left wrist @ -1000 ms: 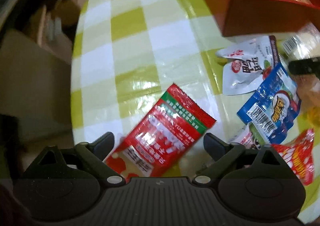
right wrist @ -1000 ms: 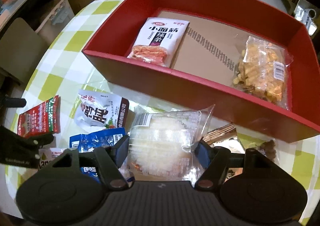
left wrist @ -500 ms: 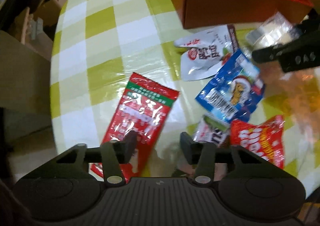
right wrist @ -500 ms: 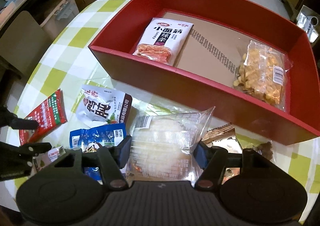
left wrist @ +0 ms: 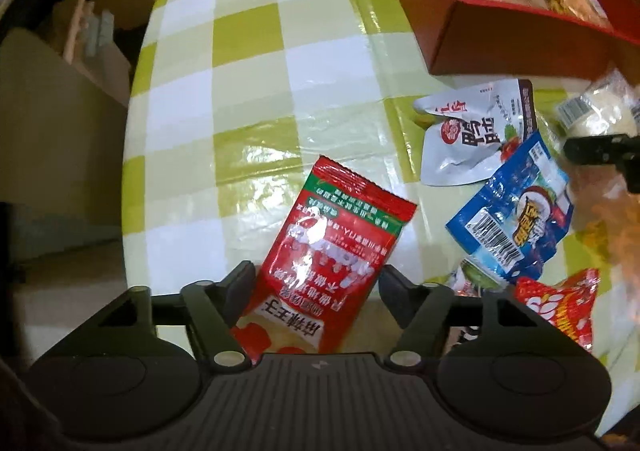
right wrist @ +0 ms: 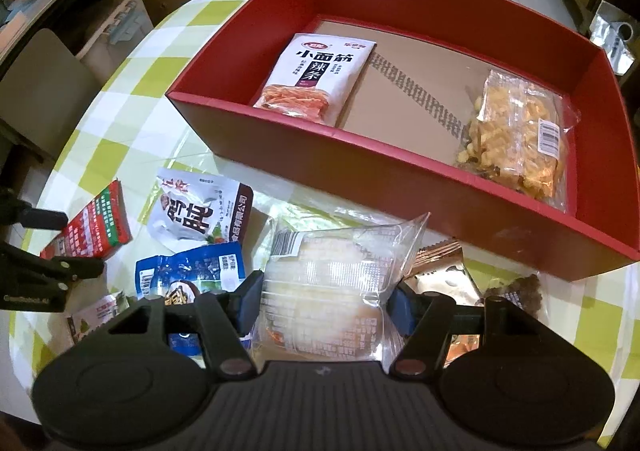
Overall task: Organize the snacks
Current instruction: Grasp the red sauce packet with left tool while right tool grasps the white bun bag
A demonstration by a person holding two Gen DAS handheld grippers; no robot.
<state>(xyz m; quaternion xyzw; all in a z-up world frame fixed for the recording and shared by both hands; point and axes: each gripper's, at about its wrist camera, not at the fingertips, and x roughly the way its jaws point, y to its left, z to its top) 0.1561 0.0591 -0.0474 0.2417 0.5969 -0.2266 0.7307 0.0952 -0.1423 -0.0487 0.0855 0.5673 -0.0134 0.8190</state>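
My left gripper (left wrist: 316, 287) has its fingers on both sides of a red and green snack packet (left wrist: 340, 251) on the checked tablecloth; the jaws look closed against its edges. My right gripper (right wrist: 324, 299) is shut on a clear packet of white rice crackers (right wrist: 332, 271) and holds it just in front of the red box (right wrist: 280, 131). The box holds a white spicy-strip packet (right wrist: 316, 75) and a clear bag of yellow snacks (right wrist: 520, 139). The left gripper also shows in the right wrist view (right wrist: 52, 247).
A white pouch (left wrist: 476, 139), a blue packet (left wrist: 516, 219) and a red paw-print packet (left wrist: 560, 307) lie on the table between the grippers. A brown wrapper (right wrist: 440, 275) lies by the box. The table edge (left wrist: 132, 155) drops off at the left, with chairs and boxes beyond.
The left gripper moved from beside the red and green packet to straddle it, and its jaws now sit against the packet. The right gripper rose slightly toward the box with the rice crackers.
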